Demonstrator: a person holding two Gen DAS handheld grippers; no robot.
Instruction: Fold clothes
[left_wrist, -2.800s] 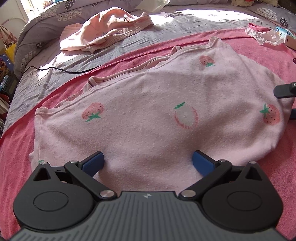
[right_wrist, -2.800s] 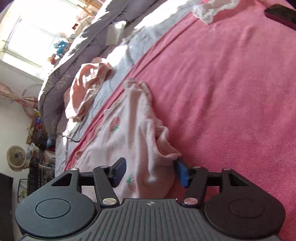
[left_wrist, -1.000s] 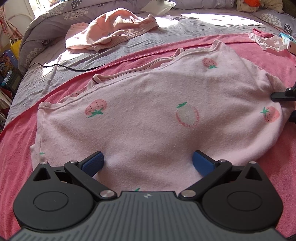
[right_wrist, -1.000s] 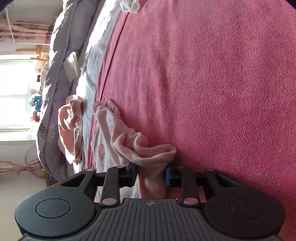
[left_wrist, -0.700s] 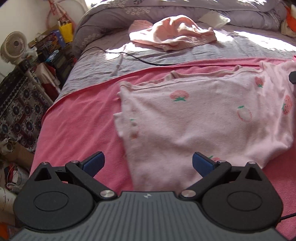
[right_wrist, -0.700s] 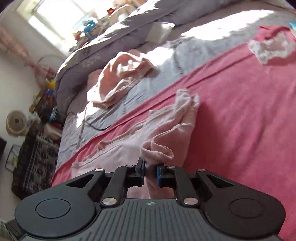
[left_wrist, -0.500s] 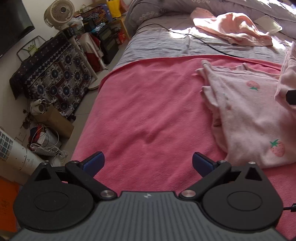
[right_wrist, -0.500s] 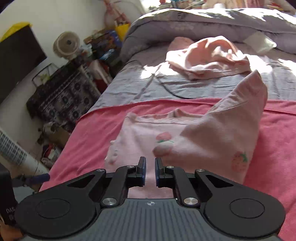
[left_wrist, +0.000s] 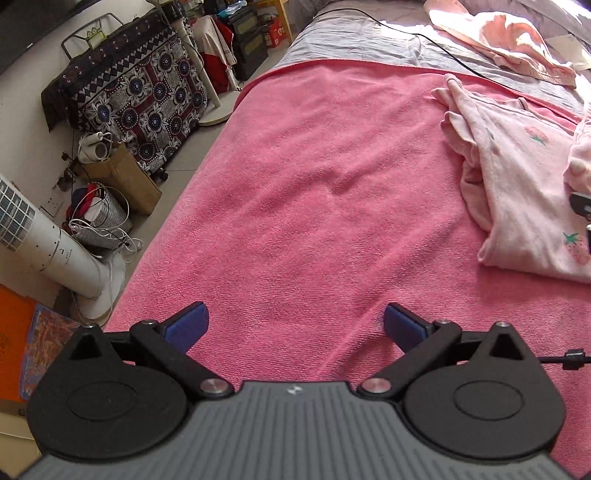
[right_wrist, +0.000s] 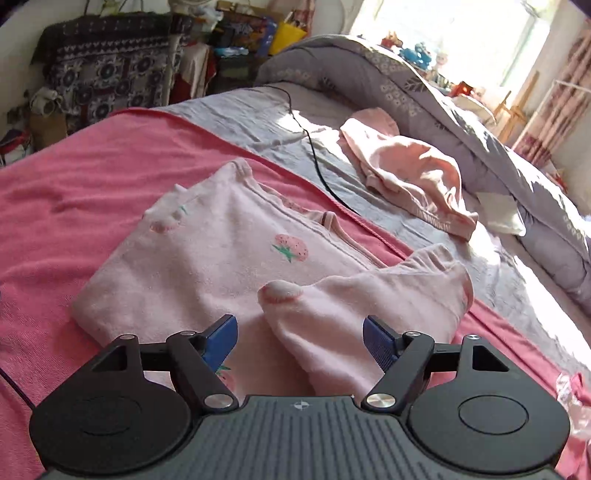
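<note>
2 tongs wide apart, gripping nothing, over a part-folded top

Right tongs (right_wrist: 300, 341) straddled the pink strawberry top (right_wrist: 229, 254), one flap laid over its body on the pink blanket (left_wrist: 314, 184); left tongs (left_wrist: 293, 325) hovered beside. Judged mid-fold: the other side probably wants folding in next.

Under your left gripper (left_wrist: 293, 323) lies a pink towel (left_wrist: 314, 206), rough looped terry, matt. Upon it, the strawberry shirt (right_wrist: 221, 258) is soft, fuzzy cloth. Your right gripper (right_wrist: 301, 338) shows matt black plastic arms, blue ribbed pads (right_wrist: 376, 341) and shiny metal rivets.
</note>
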